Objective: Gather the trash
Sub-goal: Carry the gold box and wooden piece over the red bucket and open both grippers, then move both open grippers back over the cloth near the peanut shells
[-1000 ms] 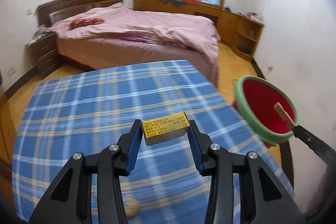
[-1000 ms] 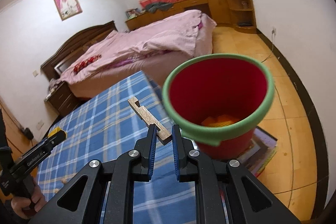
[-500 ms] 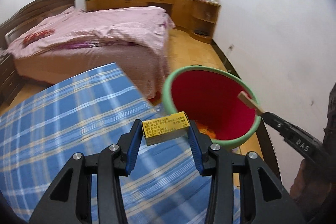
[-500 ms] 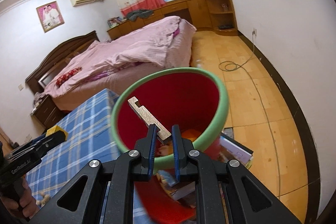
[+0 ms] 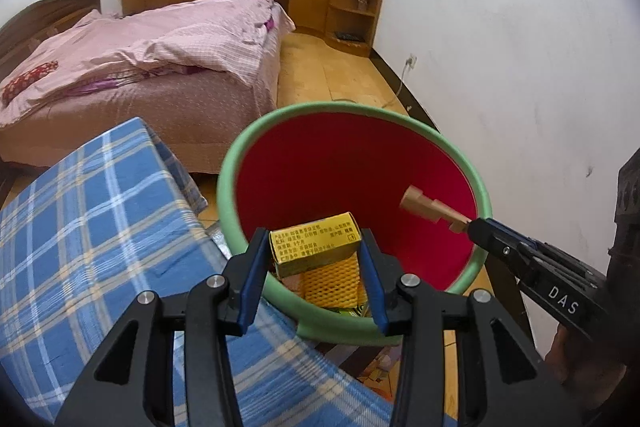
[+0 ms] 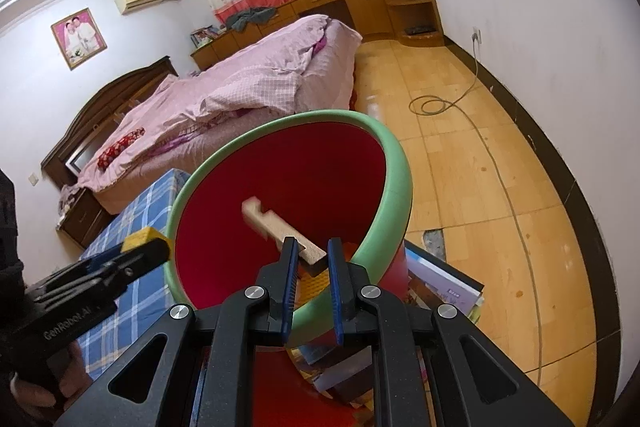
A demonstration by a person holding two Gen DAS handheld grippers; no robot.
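Note:
A red bin with a green rim [image 5: 224,195] stands just past the table's edge, with yellow mesh netting [image 5: 330,283] at its bottom. My left gripper [image 5: 314,259] hangs over the bin's near rim. Its jaws are opening, and a yellow box [image 5: 316,239] still sits between the pads, touching both. My right gripper [image 6: 312,259] is shut on the end of a notched wooden piece [image 6: 276,227], which juts out over the bin's mouth [image 6: 396,171]. In the left wrist view that wooden piece [image 5: 432,207] reaches in from the right.
The blue plaid table [image 5: 100,227] lies left of the bin. Books [image 6: 440,291] are stacked on the floor at the bin's base. A pink bed [image 5: 160,59] stands behind, a white wall runs to the right, and a cable [image 6: 432,105] loops on the wood floor.
Both grippers swung from over the table to the bin. The yellow box and the wooden piece now hang over its mouth. The left fingers stand slightly wider.

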